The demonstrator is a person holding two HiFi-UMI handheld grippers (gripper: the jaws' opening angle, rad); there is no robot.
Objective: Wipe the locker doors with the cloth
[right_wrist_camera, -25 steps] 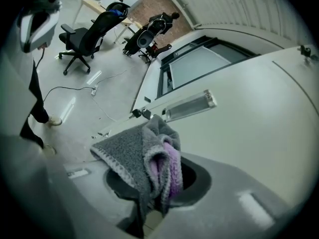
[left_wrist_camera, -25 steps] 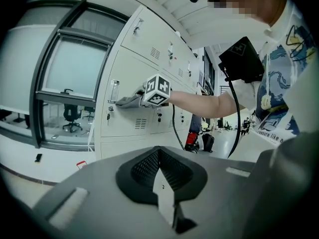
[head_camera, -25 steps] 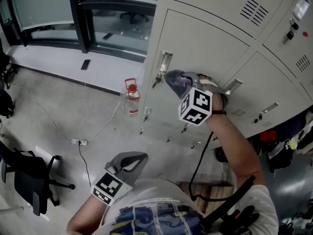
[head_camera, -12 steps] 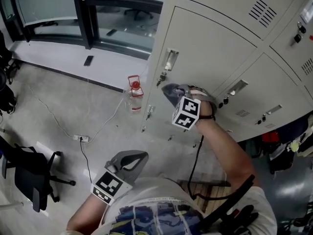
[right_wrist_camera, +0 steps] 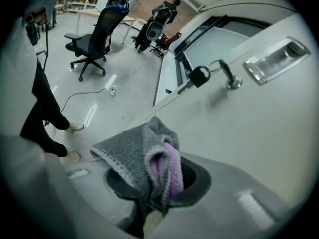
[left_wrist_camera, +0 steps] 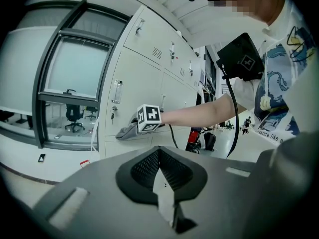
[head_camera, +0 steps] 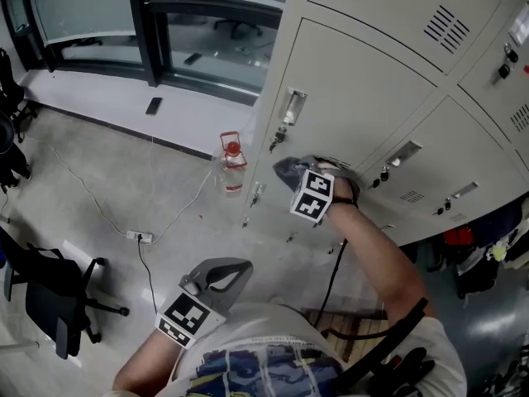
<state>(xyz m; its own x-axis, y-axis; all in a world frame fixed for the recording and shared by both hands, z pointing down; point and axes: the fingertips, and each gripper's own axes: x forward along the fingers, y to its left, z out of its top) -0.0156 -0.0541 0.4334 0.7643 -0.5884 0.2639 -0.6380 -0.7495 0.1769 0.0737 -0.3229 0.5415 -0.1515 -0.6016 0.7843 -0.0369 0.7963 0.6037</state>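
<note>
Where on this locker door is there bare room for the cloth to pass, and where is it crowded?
Bare: the wide door panel away from the recessed handle, and the strip below the lock, next to the cloth. Crowded: the door's edge, where handle and lock sit close together.

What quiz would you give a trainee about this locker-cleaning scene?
1. True or false: the left gripper holds the cloth.
2. Which of these stands on the floor by the lockers? A. a red-capped bottle; B. a bucket; C. a ladder.
3. Fill in: the cloth is grey and ____.

Key:
1. False. The right gripper is shut on it. The left gripper is shut on nothing.
2. A.
3. Purple.
</note>
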